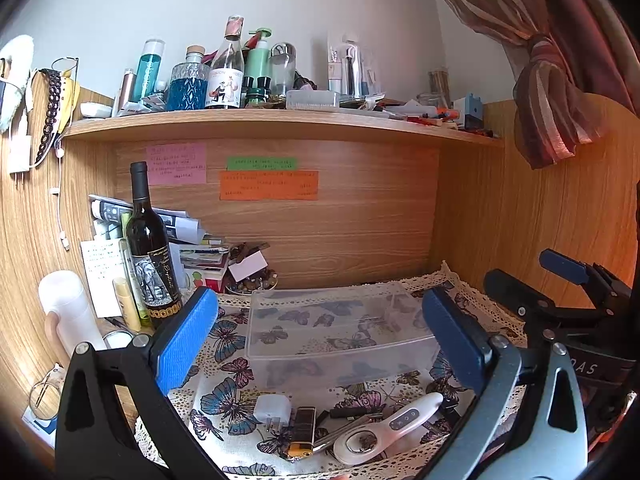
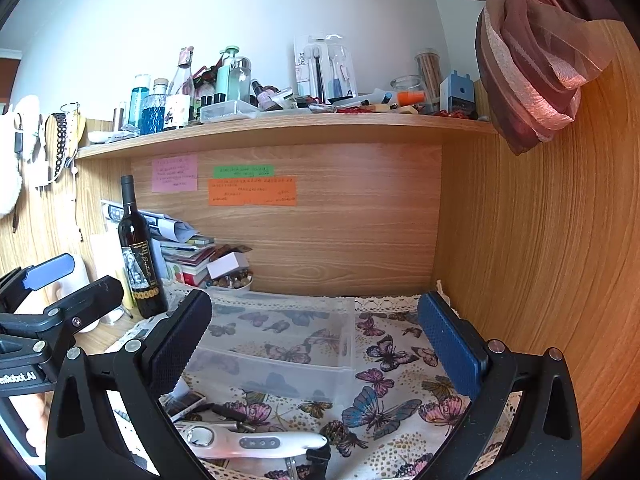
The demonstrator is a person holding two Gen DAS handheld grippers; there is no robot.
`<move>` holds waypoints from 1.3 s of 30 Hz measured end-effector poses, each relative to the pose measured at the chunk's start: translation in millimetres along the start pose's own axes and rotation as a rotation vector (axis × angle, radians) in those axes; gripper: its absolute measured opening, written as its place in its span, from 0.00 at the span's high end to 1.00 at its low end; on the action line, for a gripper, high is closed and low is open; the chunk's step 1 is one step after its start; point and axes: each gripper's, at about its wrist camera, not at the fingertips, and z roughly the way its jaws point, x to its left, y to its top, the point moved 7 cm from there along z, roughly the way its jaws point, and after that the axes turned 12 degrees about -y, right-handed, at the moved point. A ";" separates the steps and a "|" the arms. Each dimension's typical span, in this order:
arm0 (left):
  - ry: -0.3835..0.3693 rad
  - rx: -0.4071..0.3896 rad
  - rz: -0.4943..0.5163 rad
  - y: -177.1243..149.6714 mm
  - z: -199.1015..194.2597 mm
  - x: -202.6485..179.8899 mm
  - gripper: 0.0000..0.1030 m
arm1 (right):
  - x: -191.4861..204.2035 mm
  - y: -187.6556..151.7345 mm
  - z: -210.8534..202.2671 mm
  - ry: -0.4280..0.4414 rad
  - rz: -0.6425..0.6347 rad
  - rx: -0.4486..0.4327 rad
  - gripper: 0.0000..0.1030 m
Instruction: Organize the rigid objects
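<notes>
A clear plastic box [image 1: 340, 332] with compartments sits on the butterfly cloth [image 1: 224, 404]; it also shows in the right wrist view [image 2: 280, 344]. In front of it lie a white plug adapter [image 1: 273, 407], a yellow lighter [image 1: 301, 432], a small black piece [image 1: 352, 412] and a white handheld device [image 1: 386, 428], also seen in the right wrist view [image 2: 256, 444]. My left gripper [image 1: 320, 340] is open and empty above these items. My right gripper [image 2: 316, 344] is open and empty, hovering to the right; it also shows in the left wrist view [image 1: 568, 280].
A dark wine bottle [image 1: 150, 256] stands at the left beside stacked papers and books [image 1: 192, 252] and a bowl of beads [image 1: 248, 280]. A crowded wooden shelf [image 1: 280, 122] runs overhead. A wooden side wall [image 2: 540, 260] closes the right. A curtain [image 2: 528, 72] hangs at top right.
</notes>
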 end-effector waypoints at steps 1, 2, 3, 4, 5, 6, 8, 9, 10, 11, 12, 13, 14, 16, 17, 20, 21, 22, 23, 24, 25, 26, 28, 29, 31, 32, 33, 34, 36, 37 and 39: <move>0.001 -0.001 -0.001 0.1 -0.2 0.0 0.00 | -0.1 0.3 0.1 0.000 -0.001 0.000 0.00; 0.000 -0.001 -0.002 0.1 -0.3 0.0 0.00 | 0.3 0.1 -0.1 0.000 -0.001 -0.001 0.00; -0.001 -0.001 -0.003 0.3 -0.7 0.6 0.00 | -0.1 0.6 0.2 0.002 -0.001 0.000 0.00; 0.000 -0.001 -0.004 0.5 -0.7 0.7 0.00 | 0.3 0.5 0.1 0.002 -0.003 -0.001 0.00; -0.001 -0.001 -0.006 0.5 -0.8 1.2 0.00 | 0.3 0.0 -0.7 0.002 -0.005 -0.003 0.00; -0.002 -0.001 -0.007 0.8 -0.9 1.7 0.00 | 0.6 0.0 -1.0 0.001 -0.006 -0.005 0.00; -0.002 -0.002 -0.007 0.7 -0.9 1.4 0.00 | 0.9 0.3 -2.1 0.002 -0.008 -0.009 0.00; -0.001 -0.001 -0.006 0.7 -0.9 1.6 0.00 | 1.1 0.3 -2.5 0.002 -0.009 -0.011 0.00; -0.001 -0.001 -0.006 0.7 -0.9 1.5 0.00 | 1.4 0.5 -3.0 0.001 -0.009 -0.011 0.00; -0.001 -0.001 -0.005 0.6 -0.9 1.6 0.00 | 1.3 0.4 -3.2 0.001 -0.009 -0.012 0.00; -0.001 -0.001 -0.006 0.5 -0.9 1.5 0.00 | 1.2 0.7 -2.8 0.001 -0.009 -0.011 0.00; -0.001 -0.001 -0.005 0.6 -0.9 1.5 0.00 | 1.1 0.7 -2.8 0.002 -0.009 -0.010 0.00; -0.001 -0.002 -0.006 0.5 -0.9 1.5 0.00 | 1.0 0.7 -3.0 0.001 -0.009 -0.010 0.00; 0.000 -0.002 -0.006 0.5 -0.8 1.3 0.00 | 1.0 1.1 -2.9 0.000 -0.009 -0.011 0.00; 0.000 -0.003 -0.006 0.5 -0.9 1.4 0.00 | 1.1 1.0 -3.4 -0.001 -0.009 -0.012 0.00; -0.002 -0.002 -0.008 0.9 -0.8 1.5 0.00 | 1.0 0.9 -3.6 0.001 -0.009 -0.010 0.00; -0.003 -0.002 -0.008 0.2 -1.1 1.6 0.00 | 1.1 0.9 -3.7 0.001 -0.009 -0.010 0.00; -0.002 -0.003 -0.007 0.3 -1.2 1.4 0.00 | 1.2 1.1 -3.6 0.001 -0.008 -0.010 0.00; 0.000 -0.003 -0.006 0.3 -1.2 1.3 0.00 | 1.2 1.1 -4.1 0.001 -0.008 -0.010 0.00; 0.000 -0.005 -0.006 0.0 -1.8 1.7 0.00 | 1.2 1.3 -3.6 0.002 -0.008 -0.009 0.00; -0.001 -0.005 -0.006 0.0 -1.8 1.5 0.00 | 1.3 1.5 -3.8 0.002 -0.007 -0.009 0.00; -0.001 -0.005 -0.006 -0.1 -2.1 1.6 0.00 | 1.3 1.5 -3.7 0.001 -0.008 -0.010 0.00; -0.002 -0.005 -0.005 0.0 -2.1 1.4 0.00 | 1.6 1.6 -3.6 0.003 -0.007 -0.007 0.00; -0.002 -0.005 -0.005 0.0 -2.3 1.5 0.00 | 1.6 1.5 -3.8 0.004 -0.007 -0.007 0.00; -0.003 -0.005 -0.006 -0.1 -2.2 1.2 0.00 | 1.6 1.6 -3.8 0.004 -0.007 -0.007 0.00; -0.003 -0.005 -0.006 -0.1 -2.2 1.0 0.00 | 1.6 1.6 -3.9 0.004 -0.007 -0.008 0.00; -0.002 -0.006 -0.006 0.1 -2.0 1.1 0.00 | 1.9 1.6 -4.2 0.005 -0.007 -0.008 0.00; -0.002 -0.006 -0.006 0.1 -2.0 1.1 0.00 | 2.3 1.6 -4.0 0.004 -0.008 -0.008 0.00; -0.004 -0.005 -0.007 0.0 -2.0 0.8 0.00 | 2.6 1.5 -4.2 0.004 -0.008 -0.009 0.00; -0.004 -0.006 -0.007 0.2 -2.0 0.5 0.00 | 2.6 1.5 -4.2 0.005 -0.008 -0.008 0.00; -0.005 -0.005 -0.007 0.4 -1.8 0.3 0.00 | 3.7 1.5 -4.9 0.008 -0.008 -0.009 0.00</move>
